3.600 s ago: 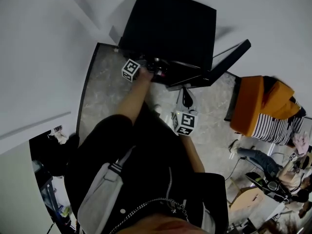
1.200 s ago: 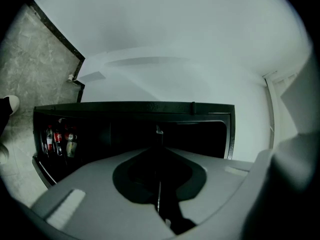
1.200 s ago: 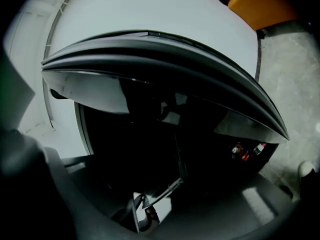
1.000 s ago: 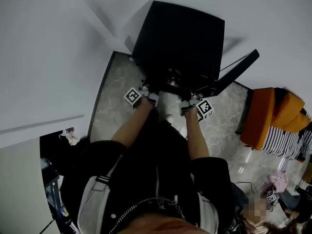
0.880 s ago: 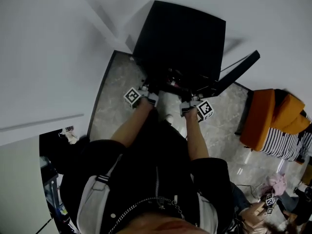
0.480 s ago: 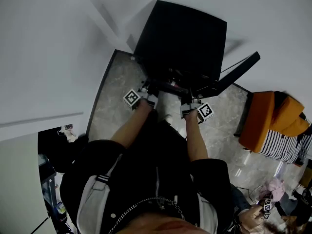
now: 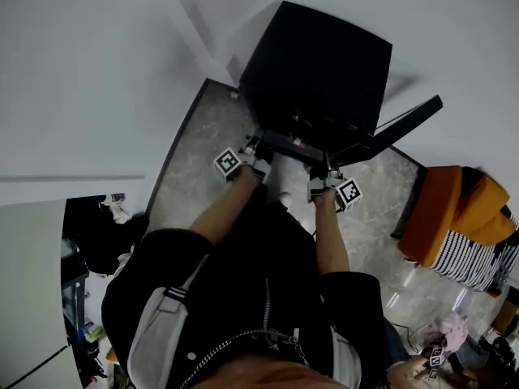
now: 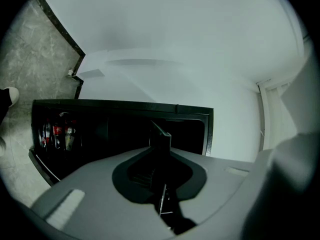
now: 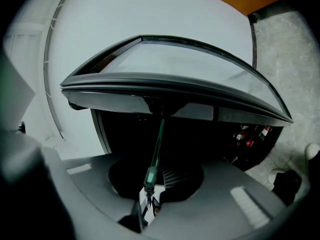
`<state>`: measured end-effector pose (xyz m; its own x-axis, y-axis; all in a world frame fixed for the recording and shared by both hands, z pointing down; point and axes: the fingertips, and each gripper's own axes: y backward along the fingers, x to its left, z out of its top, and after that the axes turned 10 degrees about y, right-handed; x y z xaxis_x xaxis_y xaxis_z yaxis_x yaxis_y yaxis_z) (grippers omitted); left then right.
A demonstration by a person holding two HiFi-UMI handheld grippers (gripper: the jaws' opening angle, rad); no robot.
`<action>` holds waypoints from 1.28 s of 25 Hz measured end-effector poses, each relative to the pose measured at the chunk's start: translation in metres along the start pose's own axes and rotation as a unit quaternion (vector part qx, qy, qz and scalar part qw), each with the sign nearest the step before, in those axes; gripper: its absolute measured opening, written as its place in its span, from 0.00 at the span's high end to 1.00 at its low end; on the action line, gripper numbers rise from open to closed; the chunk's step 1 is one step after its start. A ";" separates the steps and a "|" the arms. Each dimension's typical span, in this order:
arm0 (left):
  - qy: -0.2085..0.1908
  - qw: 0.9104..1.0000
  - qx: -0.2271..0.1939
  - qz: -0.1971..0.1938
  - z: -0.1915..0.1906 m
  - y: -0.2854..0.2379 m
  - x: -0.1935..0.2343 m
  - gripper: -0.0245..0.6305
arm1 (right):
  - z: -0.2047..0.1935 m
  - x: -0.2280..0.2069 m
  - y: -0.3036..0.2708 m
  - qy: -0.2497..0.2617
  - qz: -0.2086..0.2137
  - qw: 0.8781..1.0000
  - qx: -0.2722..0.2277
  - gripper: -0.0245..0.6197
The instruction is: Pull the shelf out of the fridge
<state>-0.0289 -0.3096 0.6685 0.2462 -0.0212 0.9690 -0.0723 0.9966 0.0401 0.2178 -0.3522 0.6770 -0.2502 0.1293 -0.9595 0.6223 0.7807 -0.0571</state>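
The black fridge (image 7: 316, 63) stands against the white wall with its glass door (image 7: 405, 124) swung open to the right. The shelf (image 7: 288, 143) juts from the fridge front as a dark bar. My left gripper (image 7: 258, 151) is shut on its left front edge and my right gripper (image 7: 318, 177) on its right front edge. In the left gripper view the shelf (image 8: 162, 204) shows as a thin line pinched in the left gripper (image 8: 161, 184). In the right gripper view the shelf's green glass edge (image 9: 157, 139) runs into the right gripper (image 9: 147, 196), under the door (image 9: 175, 64).
Cans and bottles (image 8: 57, 134) stand in the dark fridge interior, the bottles (image 9: 247, 134) also showing low on the right. An orange garment (image 7: 450, 209) and striped cloth (image 7: 486, 254) sit to the right. My shoe (image 7: 284, 197) rests on the marble floor (image 7: 195, 160) below the shelf.
The right gripper came from mid-air to the fridge front and closed on the shelf. Both grippers have since drawn back slightly from the fridge with the shelf.
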 end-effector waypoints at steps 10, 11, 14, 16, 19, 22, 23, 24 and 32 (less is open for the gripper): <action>-0.007 1.000 0.006 -0.017 -0.006 0.011 -0.015 0.92 | -0.006 0.012 0.012 0.015 0.010 1.000 0.004 0.91; -0.008 1.000 0.006 -0.017 -0.006 0.012 -0.014 0.92 | -0.006 0.013 0.013 0.016 0.010 1.000 0.004 0.91; -0.008 1.000 0.007 -0.015 -0.004 0.017 -0.014 0.92 | -0.009 0.015 0.015 0.023 0.011 1.000 0.005 0.91; -0.004 1.000 0.008 -0.016 -0.003 0.022 -0.016 0.92 | -0.014 0.017 0.018 0.025 0.010 1.000 0.005 0.91; -0.005 1.000 0.011 -0.020 0.000 0.031 -0.022 0.92 | -0.023 0.022 0.023 0.033 0.012 0.999 0.004 0.91; -0.013 0.999 0.020 -0.023 -0.001 0.040 -0.024 0.92 | -0.029 0.025 0.034 0.037 0.011 0.999 0.000 0.91; -0.015 0.999 0.022 -0.022 -0.002 0.044 -0.024 0.92 | -0.032 0.025 0.038 0.039 0.009 0.999 0.000 0.91; -0.017 0.999 0.024 -0.022 -0.002 0.047 -0.025 0.92 | -0.035 0.026 0.041 0.040 0.008 0.999 0.000 0.90; -0.004 0.999 0.030 -0.031 -0.008 0.088 -0.031 0.92 | -0.058 0.037 0.074 0.049 0.007 0.999 -0.008 0.90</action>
<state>-0.0353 -0.2204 0.6401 0.2433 -0.0833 0.9664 -0.1154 0.9867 0.1141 0.2115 -0.2538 0.6536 -0.3137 0.1998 -0.9283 0.6153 0.7874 -0.0384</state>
